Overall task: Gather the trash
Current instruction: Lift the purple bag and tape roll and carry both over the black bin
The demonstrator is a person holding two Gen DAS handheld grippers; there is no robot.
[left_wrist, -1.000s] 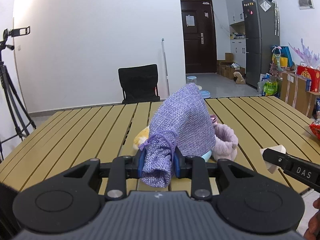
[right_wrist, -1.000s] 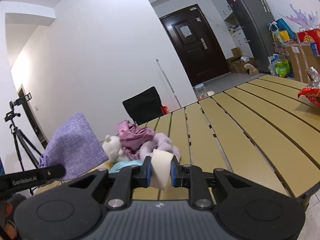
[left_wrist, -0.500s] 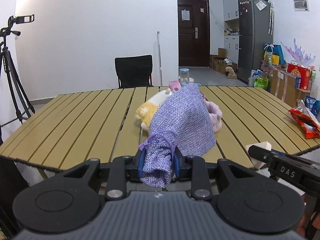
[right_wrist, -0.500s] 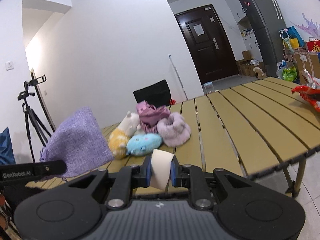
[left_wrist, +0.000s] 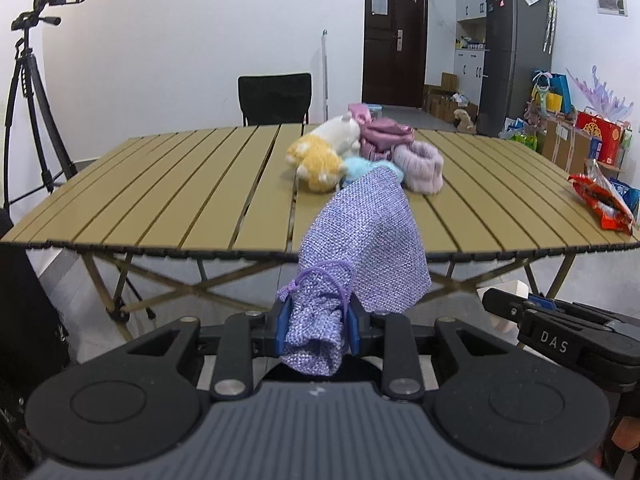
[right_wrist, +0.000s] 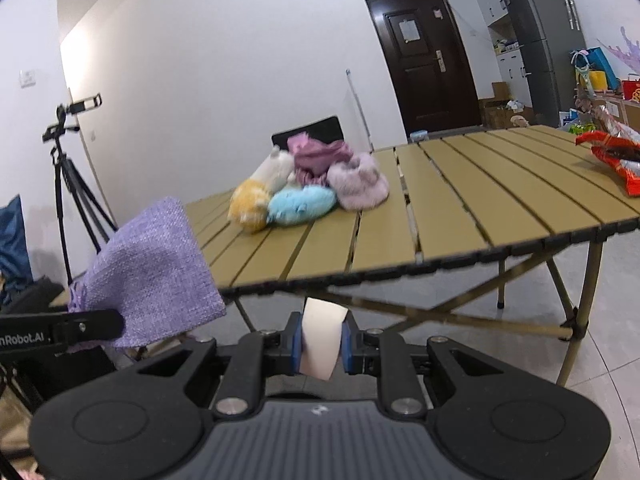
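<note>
Both grippers have drawn back off the slatted table [left_wrist: 168,184]: a second ago they hung over its top, and now its near edge and folding legs show beyond them. The left gripper [left_wrist: 316,330], at the lower centre of its own view, is clamped tight on the gathered drawstring neck of a purple woven bag [left_wrist: 360,240], whose body stands up and leans toward the right of the frame, clear of the table. The right gripper [right_wrist: 320,340], lower centre of its view, is pinched shut on a small white scrap of paper [right_wrist: 322,336] that sticks up between the blue pads. In the left wrist view that scrap and the right gripper's black finger show at the lower right; in the right wrist view the bag fills the lower left.

Farther out on the table, near the middle, sits a pile of soft things touching one another: a yellow-and-white plush toy [left_wrist: 320,152], a blue plush [right_wrist: 300,204], a crumpled pink cloth [left_wrist: 380,134] and a fluffy lilac ring [left_wrist: 420,164]. A red snack wrapper [left_wrist: 600,204] lies at the table's right edge, well apart from the pile. Behind stand a black chair [left_wrist: 274,98], a tripod [left_wrist: 28,92] at upper left, a dark door [left_wrist: 394,34] and a grey fridge [left_wrist: 516,52].
</note>
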